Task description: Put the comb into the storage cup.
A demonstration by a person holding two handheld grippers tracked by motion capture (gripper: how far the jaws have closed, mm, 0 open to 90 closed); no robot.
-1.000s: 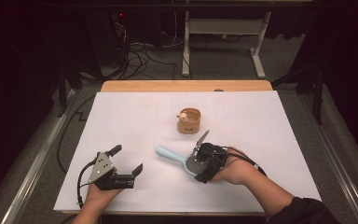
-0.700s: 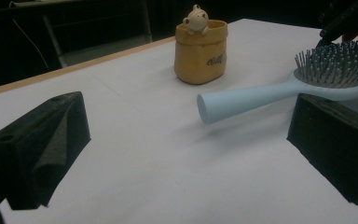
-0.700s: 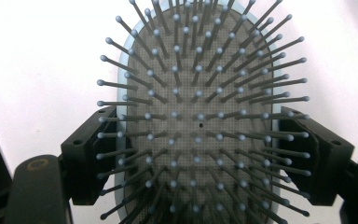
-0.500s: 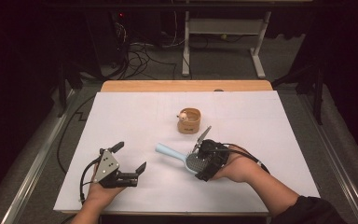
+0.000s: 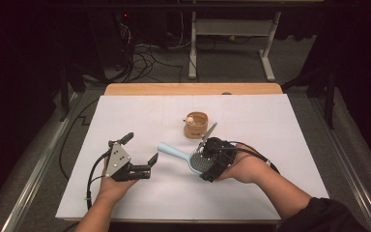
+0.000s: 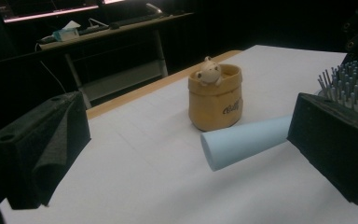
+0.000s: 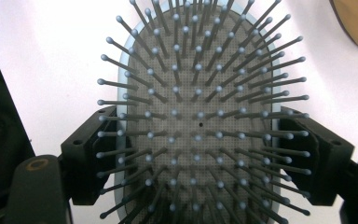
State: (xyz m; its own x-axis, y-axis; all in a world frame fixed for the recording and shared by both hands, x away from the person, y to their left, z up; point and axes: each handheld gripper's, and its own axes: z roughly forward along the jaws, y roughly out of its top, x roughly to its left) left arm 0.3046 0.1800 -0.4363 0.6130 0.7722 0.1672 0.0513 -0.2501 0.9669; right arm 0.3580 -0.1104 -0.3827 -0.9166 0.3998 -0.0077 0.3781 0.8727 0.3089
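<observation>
A light blue hairbrush (image 5: 175, 151) hangs just above the white table sheet (image 5: 251, 121), its handle pointing left. My right gripper (image 5: 207, 162) is shut on the brush's oval head. In the right gripper view both black jaws press the sides of the head (image 7: 200, 126), and grey bristles face the camera. My left gripper (image 5: 140, 148) stands open to the left of the handle's end, holding nothing. In the left gripper view the handle (image 6: 251, 140) lies between the wide jaws, farther off. Behind it stands a tan pouch (image 6: 216, 100) with a small figure (image 6: 209, 72) inside.
The tan pouch (image 5: 196, 125) stands just beyond the brush near the table's middle. A wooden strip (image 5: 193, 89) runs along the far edge. Cables (image 5: 145, 58) and a white desk frame (image 5: 232, 29) lie on the floor beyond.
Both hands have risen. The right gripper has lifted the brush a little off the sheet. The left gripper has moved up and to the right, closer to the handle.
</observation>
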